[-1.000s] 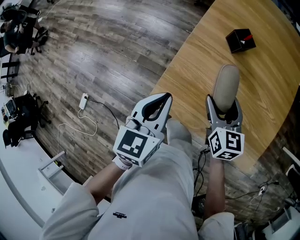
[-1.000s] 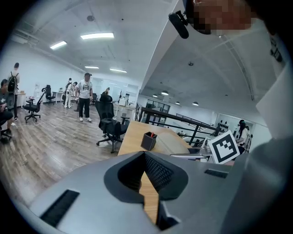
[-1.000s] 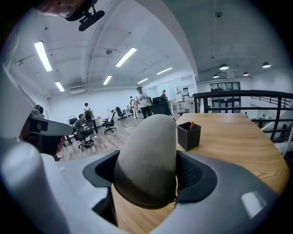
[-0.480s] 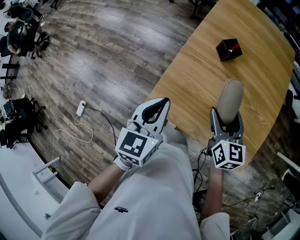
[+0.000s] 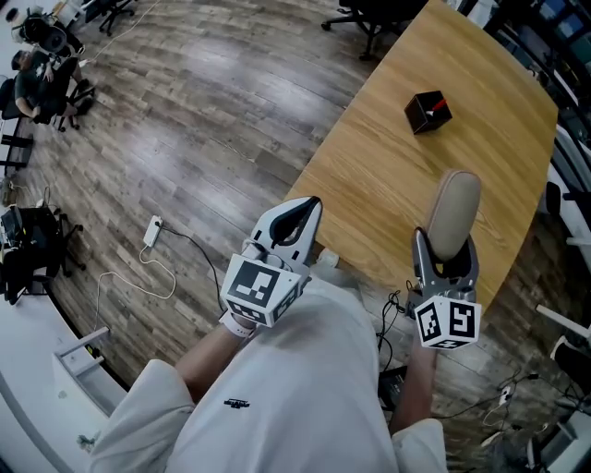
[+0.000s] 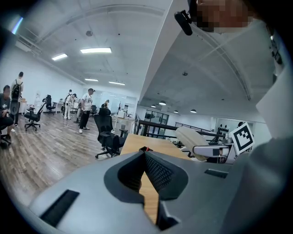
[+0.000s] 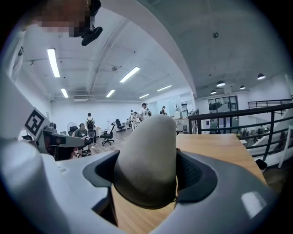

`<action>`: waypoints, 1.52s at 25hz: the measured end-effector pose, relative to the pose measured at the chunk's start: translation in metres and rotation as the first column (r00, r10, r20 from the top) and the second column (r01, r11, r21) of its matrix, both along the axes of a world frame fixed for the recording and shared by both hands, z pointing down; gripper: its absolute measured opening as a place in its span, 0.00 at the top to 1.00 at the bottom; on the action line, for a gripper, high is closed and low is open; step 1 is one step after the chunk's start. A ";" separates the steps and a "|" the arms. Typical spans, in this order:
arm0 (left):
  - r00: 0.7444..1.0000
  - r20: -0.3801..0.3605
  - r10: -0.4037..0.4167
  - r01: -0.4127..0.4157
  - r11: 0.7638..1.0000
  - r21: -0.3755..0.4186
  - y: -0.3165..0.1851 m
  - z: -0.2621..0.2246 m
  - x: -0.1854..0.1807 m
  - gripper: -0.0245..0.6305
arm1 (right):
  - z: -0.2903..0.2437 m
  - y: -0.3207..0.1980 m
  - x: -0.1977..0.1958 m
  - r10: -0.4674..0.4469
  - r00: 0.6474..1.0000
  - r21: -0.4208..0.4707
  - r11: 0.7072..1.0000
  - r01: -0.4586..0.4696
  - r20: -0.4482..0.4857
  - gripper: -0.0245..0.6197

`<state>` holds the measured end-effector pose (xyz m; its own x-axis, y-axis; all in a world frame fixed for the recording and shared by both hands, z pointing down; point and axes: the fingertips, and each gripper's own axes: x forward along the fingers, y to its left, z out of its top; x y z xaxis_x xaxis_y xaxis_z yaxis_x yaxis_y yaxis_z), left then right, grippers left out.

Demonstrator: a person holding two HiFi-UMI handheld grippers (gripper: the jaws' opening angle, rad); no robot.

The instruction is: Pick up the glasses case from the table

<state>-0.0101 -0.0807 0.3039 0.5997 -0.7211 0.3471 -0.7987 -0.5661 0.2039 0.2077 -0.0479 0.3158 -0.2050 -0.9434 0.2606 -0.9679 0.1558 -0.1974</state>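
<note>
The glasses case (image 5: 454, 212) is a beige, rounded, oblong shell. My right gripper (image 5: 445, 244) is shut on its near end and holds it in the air above the wooden table (image 5: 388, 175), pointing away from me. In the right gripper view the case (image 7: 149, 151) fills the gap between the pads (image 7: 198, 173) of the gripper (image 7: 149, 172). My left gripper (image 5: 307, 207) hangs near the table's near edge, over my lap, with its jaws together and nothing in them. In the left gripper view its tips (image 6: 144, 154) meet, and the held case (image 6: 194, 139) shows off to the right.
A small black box with a red mark (image 5: 428, 111) sits further out on the table. An office chair (image 5: 365, 18) stands at the table's far end. A white power strip and cable (image 5: 152, 231) lie on the wooden floor at left. People stand far off in the room (image 6: 84, 114).
The right gripper has risen with the case, which now hangs higher over the table. The left gripper has risen a little too, still shut.
</note>
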 end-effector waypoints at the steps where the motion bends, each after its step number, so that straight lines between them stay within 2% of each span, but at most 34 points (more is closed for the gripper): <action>1: 1.000 -0.002 0.001 -0.001 1.000 0.008 0.002 -0.003 -0.001 0.95 | -0.004 0.004 0.001 0.004 1.000 0.009 1.000 -0.004 -0.003 0.36; 17: 0.999 -0.040 -0.005 0.007 0.998 0.061 0.015 -0.031 -0.007 0.95 | -0.054 0.049 0.018 0.063 0.998 0.084 0.995 -0.063 0.000 0.36; 25: 0.999 -0.042 0.018 -0.015 0.998 0.059 0.020 -0.033 -0.002 0.95 | -0.053 0.054 0.021 0.074 0.997 0.078 0.994 -0.071 -0.038 0.36; 32: 0.999 -0.032 0.039 -0.037 0.998 0.055 0.022 -0.032 -0.001 0.95 | -0.045 0.055 0.015 0.062 0.998 0.051 0.997 -0.062 -0.007 0.36; 38: 0.998 -0.042 0.050 -0.048 0.998 0.049 0.021 -0.030 0.004 0.95 | -0.047 0.053 0.017 0.068 0.998 0.050 0.997 -0.067 -0.020 0.36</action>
